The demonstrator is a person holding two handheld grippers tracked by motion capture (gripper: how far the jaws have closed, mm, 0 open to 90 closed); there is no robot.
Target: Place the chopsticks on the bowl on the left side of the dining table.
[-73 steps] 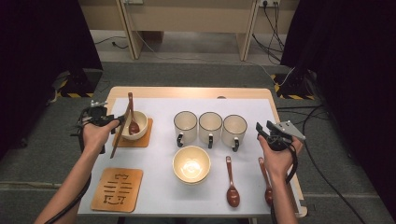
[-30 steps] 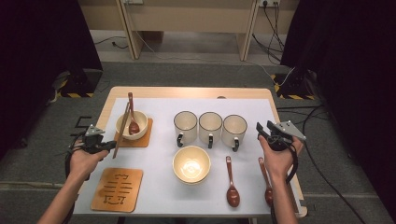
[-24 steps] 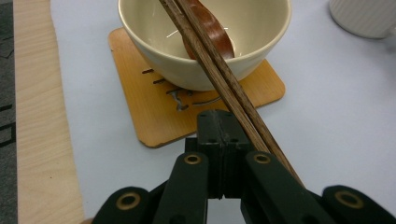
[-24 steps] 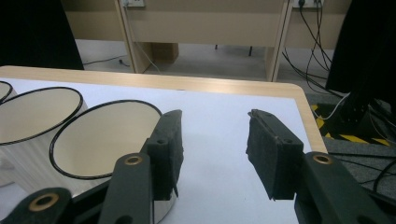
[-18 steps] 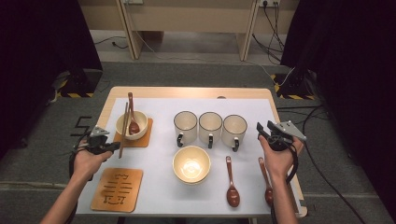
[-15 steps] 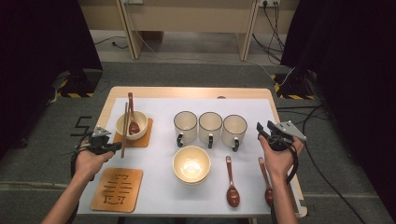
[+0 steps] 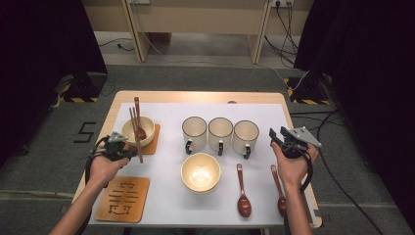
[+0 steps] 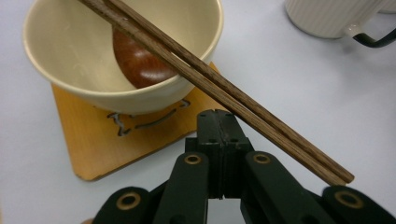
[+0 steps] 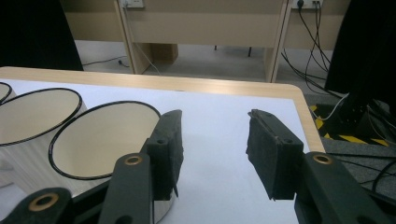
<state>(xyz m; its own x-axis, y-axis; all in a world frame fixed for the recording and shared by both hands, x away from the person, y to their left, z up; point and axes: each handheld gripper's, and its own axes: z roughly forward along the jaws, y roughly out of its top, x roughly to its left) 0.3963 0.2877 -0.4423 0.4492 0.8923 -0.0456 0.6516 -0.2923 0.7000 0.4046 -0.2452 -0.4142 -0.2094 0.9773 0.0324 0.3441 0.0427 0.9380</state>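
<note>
My left gripper (image 8: 215, 122) has its fingers pressed shut with nothing between them; the chopsticks (image 8: 219, 88) lie across the rim of the bowl (image 8: 74, 70), their near ends passing just over the fingertips. The bowl holds a spoon (image 8: 140, 63) and sits on a wooden coaster (image 8: 102, 144). My right gripper (image 9: 215, 149) hangs open beside the mugs (image 9: 102, 135), holding nothing.

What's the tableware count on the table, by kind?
Cream ceramic bowls: 2
White ribbed mugs with dark handles: 3
Dark brown wooden spoons: 3
Orange wooden coasters: 2
Brown wooden chopsticks: 1 pair
Total: 11
</note>
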